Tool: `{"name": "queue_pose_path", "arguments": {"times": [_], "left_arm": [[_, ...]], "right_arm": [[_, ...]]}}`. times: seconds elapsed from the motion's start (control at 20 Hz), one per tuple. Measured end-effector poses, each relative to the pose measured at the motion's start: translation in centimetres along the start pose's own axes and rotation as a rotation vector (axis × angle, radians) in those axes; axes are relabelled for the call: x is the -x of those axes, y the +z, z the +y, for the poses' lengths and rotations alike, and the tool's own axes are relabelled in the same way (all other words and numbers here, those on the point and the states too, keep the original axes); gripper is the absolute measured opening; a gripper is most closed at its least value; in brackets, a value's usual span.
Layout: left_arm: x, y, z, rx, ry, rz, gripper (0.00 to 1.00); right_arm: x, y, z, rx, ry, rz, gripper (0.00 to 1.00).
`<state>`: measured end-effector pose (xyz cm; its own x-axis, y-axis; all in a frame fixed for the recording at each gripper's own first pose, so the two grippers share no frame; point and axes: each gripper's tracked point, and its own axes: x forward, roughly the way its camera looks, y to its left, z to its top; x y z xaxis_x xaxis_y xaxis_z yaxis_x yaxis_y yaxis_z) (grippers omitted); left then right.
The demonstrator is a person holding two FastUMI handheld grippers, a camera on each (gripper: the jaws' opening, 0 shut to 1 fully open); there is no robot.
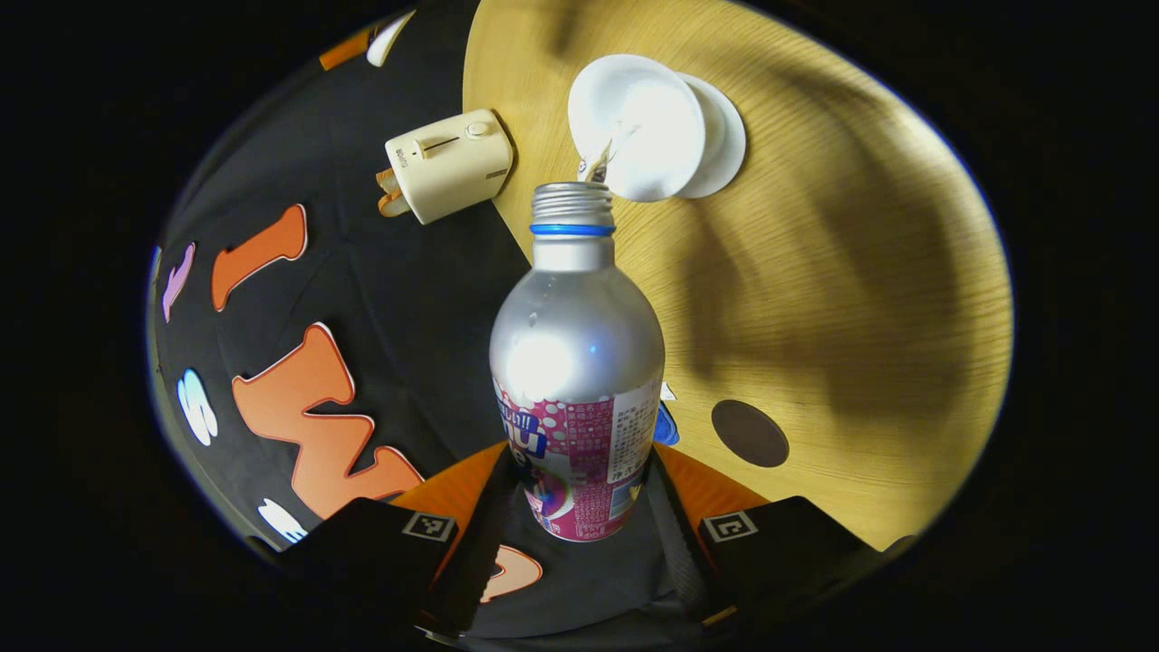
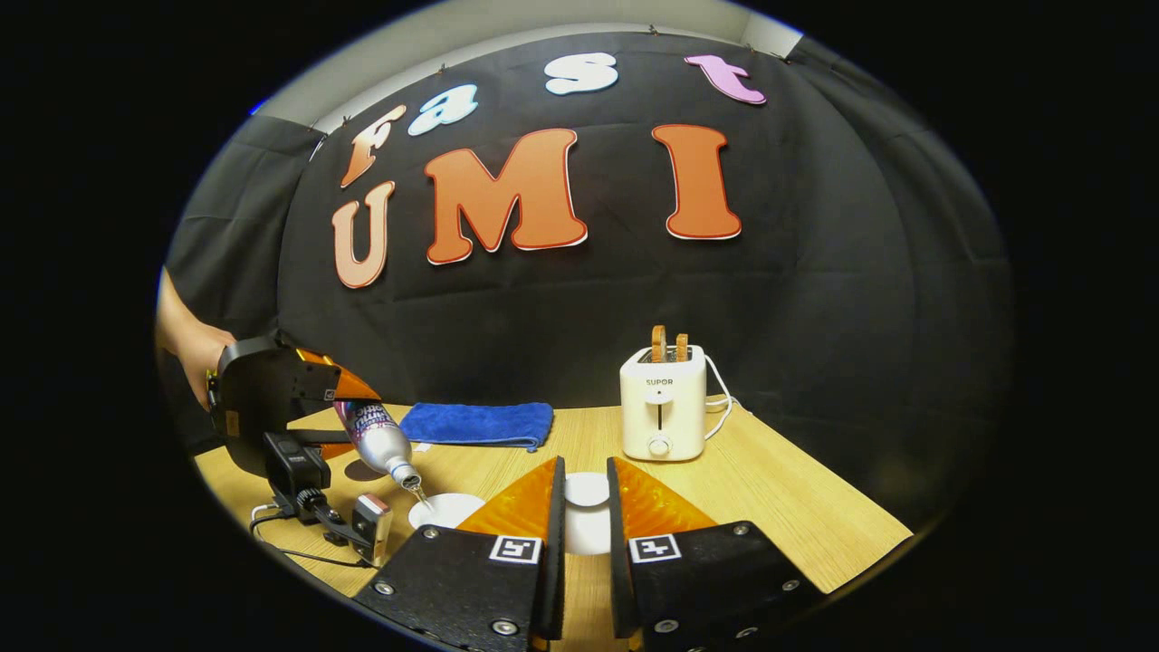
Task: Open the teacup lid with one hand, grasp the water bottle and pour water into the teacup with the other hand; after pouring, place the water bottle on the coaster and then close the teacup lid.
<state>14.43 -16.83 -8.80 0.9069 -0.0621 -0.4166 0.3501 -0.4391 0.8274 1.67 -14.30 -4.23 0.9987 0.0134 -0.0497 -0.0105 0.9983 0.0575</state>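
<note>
My left gripper (image 1: pixel 579 475) is shut on a silver water bottle (image 1: pixel 577 362) with a pink label and no cap. The bottle is tipped forward, and a thin stream of water runs from its mouth into the white teacup (image 1: pixel 638 127) on its saucer (image 1: pixel 727 136). In the right gripper view the left gripper (image 2: pixel 349 417), held by a hand, tilts the bottle (image 2: pixel 376 439) over the teacup (image 2: pixel 444 509). My right gripper (image 2: pixel 586 466) is shut on the white teacup lid (image 2: pixel 588 530), held off to the right of the cup. A round brown coaster (image 1: pixel 750 433) lies bare on the table.
A cream toaster (image 2: pixel 663 403) with two slices of toast stands at the back of the wooden table (image 2: pixel 779 507), its cord trailing right. A folded blue cloth (image 2: pixel 478 423) lies by the wall. A small device with a cable (image 2: pixel 369 532) hangs near the table's left front edge.
</note>
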Motion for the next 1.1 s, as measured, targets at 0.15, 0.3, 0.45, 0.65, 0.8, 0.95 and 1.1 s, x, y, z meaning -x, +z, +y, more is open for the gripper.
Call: {"name": "queue_pose_path", "arguments": {"times": [0.15, 0.3, 0.45, 0.65, 0.8, 0.95, 1.1], "left_arm": [[0.2, -0.1, 0.4, -0.017, 0.016, 0.006, 0.84], [0.3, -0.7, 1.4, -0.041, 0.026, 0.017, 0.85], [0.5, -1.0, 2.1, -0.066, 0.044, 0.020, 0.85], [0.5, -0.9, 3.6, -0.096, 0.072, 0.023, 0.84], [0.5, -1.0, 4.5, -0.124, 0.092, 0.024, 0.84], [0.9, -1.4, 5.7, -0.146, 0.111, 0.031, 0.84], [1.2, -1.6, 6.2, -0.151, 0.120, 0.036, 0.85]], "right_arm": [[-0.2, -0.2, 0.2, 0.000, 0.004, 0.005, 0.21], [-0.2, -0.2, 0.3, 0.001, 0.009, 0.006, 0.21], [-0.3, -0.4, 0.5, 0.001, 0.014, 0.008, 0.21], [-0.4, -0.4, 0.7, 0.002, 0.017, 0.009, 0.21], [-0.4, -0.4, 0.6, 0.004, 0.014, 0.010, 0.21], [-0.4, -0.4, 0.4, 0.000, 0.011, 0.011, 0.21], [-0.5, -0.4, 0.4, -0.006, 0.013, 0.009, 0.21]]}}
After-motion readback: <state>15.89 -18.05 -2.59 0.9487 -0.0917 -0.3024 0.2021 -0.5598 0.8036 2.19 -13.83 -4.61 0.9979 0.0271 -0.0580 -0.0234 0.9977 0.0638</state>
